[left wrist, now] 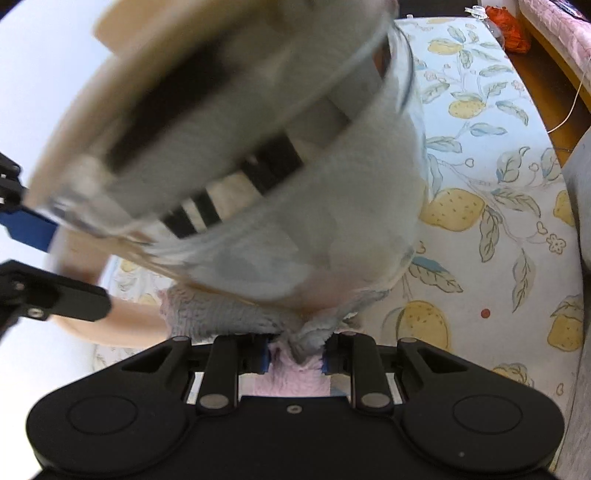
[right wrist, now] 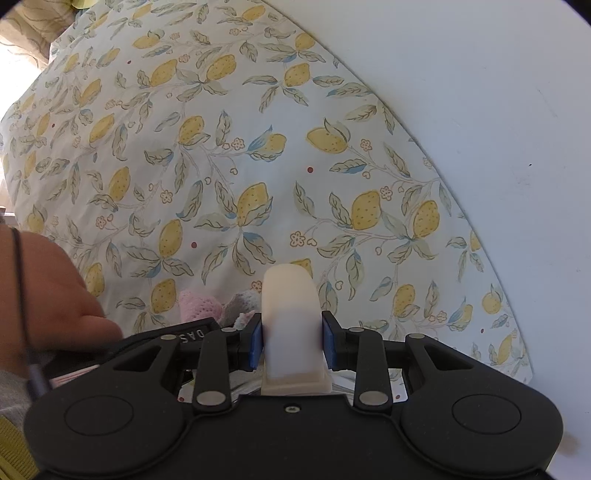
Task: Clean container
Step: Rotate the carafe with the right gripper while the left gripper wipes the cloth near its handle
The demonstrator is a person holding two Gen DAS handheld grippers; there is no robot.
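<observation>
A clear glass container (left wrist: 258, 166), blurred by motion, fills the left wrist view, tilted just above the fingers. My left gripper (left wrist: 295, 350) is shut on a fluffy grey-blue and pink cloth (left wrist: 229, 314) that presses against the glass. A cream part of the container (left wrist: 74, 122) shows at the upper left, where the right gripper's blue pad (left wrist: 26, 225) comes in. In the right wrist view my right gripper (right wrist: 291, 343) is shut on a cream handle (right wrist: 290, 310). The cloth (right wrist: 199, 302) peeks out to the left of it.
A lemon-print tablecloth (left wrist: 480, 147) (right wrist: 184, 147) covers the table below. A red-orange bundle (left wrist: 506, 26) lies at the far edge beside wooden furniture (left wrist: 546, 74). A hand (right wrist: 48, 288) sits at the left of the right wrist view. A white surface (right wrist: 480, 110) lies beyond the cloth's edge.
</observation>
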